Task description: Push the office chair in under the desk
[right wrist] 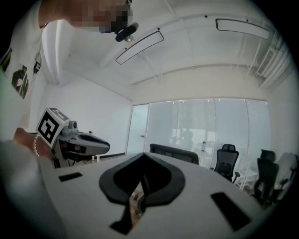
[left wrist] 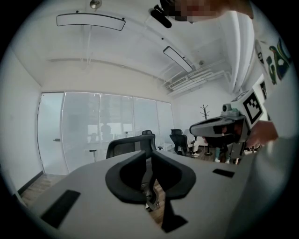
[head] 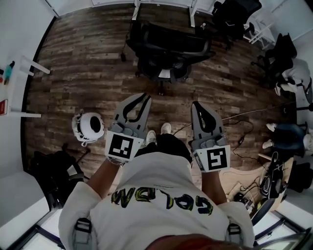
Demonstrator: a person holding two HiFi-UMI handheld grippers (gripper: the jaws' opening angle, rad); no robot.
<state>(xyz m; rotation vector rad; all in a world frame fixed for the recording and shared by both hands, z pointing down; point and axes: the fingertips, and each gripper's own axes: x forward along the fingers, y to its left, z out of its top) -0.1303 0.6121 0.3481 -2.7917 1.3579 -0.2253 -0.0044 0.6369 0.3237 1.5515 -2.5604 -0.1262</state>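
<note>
The black office chair stands on the wood floor ahead of me, its back toward me, just short of the white desk's legs. Both grippers are held at waist height, well short of the chair and touching nothing. My left gripper has a narrow gap between its tips and nothing in it. My right gripper is shut and empty. The chair's backrest shows beyond the jaws in the left gripper view, and again as the backrest in the right gripper view.
A white rounded device and a dark bag sit on the floor at my left. Cables trail at the right, near seated people. More black chairs stand at the back right. A white table lines the left.
</note>
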